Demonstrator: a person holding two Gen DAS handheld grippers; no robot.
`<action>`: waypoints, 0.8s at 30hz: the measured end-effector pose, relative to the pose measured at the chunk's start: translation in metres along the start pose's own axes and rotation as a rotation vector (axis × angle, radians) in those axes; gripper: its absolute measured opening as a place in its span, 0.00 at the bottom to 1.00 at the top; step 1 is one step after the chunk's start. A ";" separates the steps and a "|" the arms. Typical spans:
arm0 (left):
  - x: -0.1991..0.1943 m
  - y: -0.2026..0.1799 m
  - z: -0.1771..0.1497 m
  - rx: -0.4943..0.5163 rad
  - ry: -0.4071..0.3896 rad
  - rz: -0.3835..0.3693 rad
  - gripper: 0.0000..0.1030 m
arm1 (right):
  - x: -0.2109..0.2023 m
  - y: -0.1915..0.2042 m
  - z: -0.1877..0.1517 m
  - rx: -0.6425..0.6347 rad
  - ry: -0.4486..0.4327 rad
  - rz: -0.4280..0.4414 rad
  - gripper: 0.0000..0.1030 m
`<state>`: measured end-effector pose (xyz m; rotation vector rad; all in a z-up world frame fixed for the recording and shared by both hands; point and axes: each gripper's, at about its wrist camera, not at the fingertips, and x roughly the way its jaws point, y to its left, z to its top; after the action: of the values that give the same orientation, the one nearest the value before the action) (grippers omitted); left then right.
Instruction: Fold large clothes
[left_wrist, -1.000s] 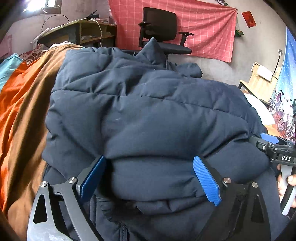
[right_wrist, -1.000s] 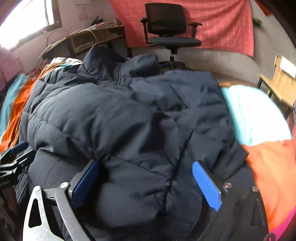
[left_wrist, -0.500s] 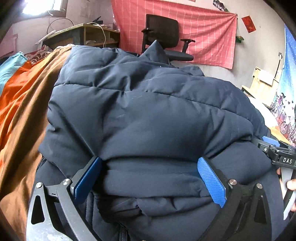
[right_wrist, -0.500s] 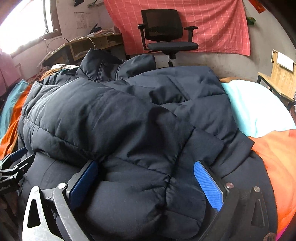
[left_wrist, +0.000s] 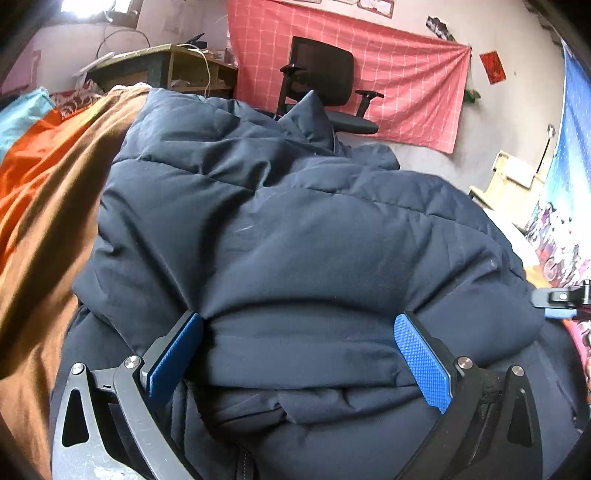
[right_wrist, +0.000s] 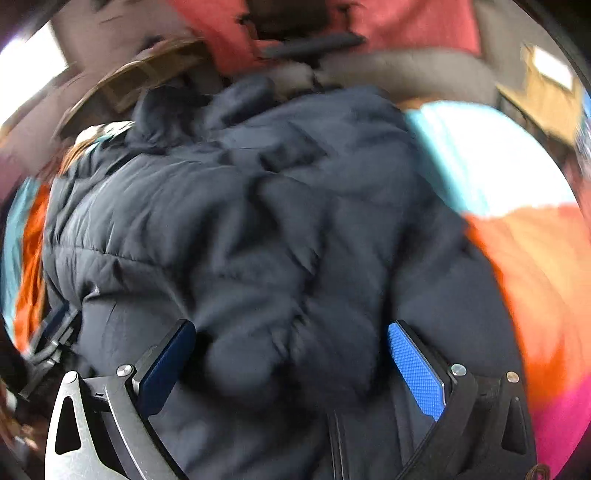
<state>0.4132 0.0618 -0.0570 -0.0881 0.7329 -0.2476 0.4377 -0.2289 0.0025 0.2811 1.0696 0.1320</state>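
While right view blurs with fresh motion, puffy navy quilted jacket (left_wrist: 295, 240) now bunched higher on orange-brown bedspread (left_wrist: 44, 221). Left hand-held gripper (left_wrist: 299, 354) and right hand-held gripper (right_wrist: 291, 365) spread wide around folded hem bulk; actual clamping unclear. Fold likely mid-way.

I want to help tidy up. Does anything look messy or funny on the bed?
Nothing looks broken or spilled. The dark puffy jacket is just a lumpy, half-folded heap, its collar sticking up, with bedding bunched beside it.
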 end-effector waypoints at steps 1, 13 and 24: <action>-0.001 0.001 0.001 -0.007 0.000 -0.004 0.98 | -0.010 -0.005 -0.003 0.041 0.000 -0.008 1.00; -0.063 -0.003 0.066 0.007 0.065 -0.089 0.98 | -0.058 0.024 0.009 -0.133 0.036 -0.160 1.00; 0.010 0.009 0.183 -0.010 -0.017 0.051 0.98 | 0.000 0.081 0.143 -0.249 -0.023 -0.097 1.00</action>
<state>0.5447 0.0670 0.0702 -0.0811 0.7191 -0.1941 0.5662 -0.1747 0.0900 0.0068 1.0302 0.1730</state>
